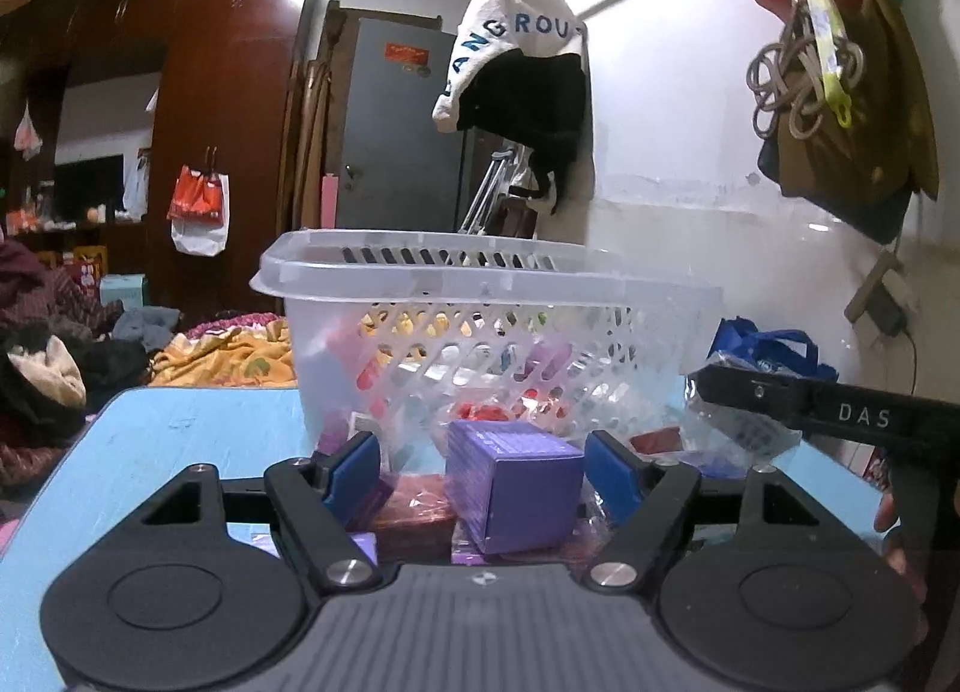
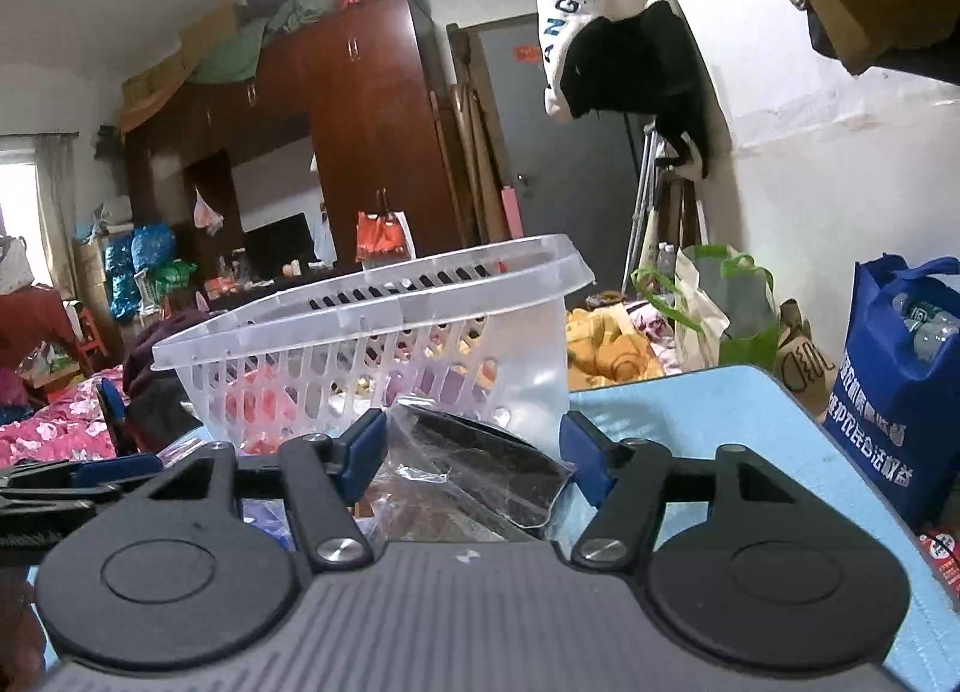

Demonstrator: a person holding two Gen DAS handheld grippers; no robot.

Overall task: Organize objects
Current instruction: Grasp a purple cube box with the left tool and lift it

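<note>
A clear slotted basket (image 1: 480,278) (image 2: 360,320) holding colourful packets stands on the light blue table (image 1: 180,428) (image 2: 720,404). In the left wrist view, my left gripper (image 1: 483,473) is open around a purple box (image 1: 516,488) that lies on other packets in front of the basket. There is a gap at the left pad, while the right pad is close to the box. My right gripper (image 2: 474,446) has a clear plastic packet (image 2: 474,464) with dark contents between its blue pads, and the wrap touches both. One of its fingers (image 1: 780,398) shows at the right with the packet (image 1: 744,428).
A reddish packet (image 1: 414,506) and other purple items lie under the left gripper. A blue shopping bag (image 2: 888,392) stands by the table's right edge, beside a white bag with green handles (image 2: 720,302). A bed piled with cloth (image 1: 228,350) is behind the table. A white cap (image 1: 510,44) hangs on the wall.
</note>
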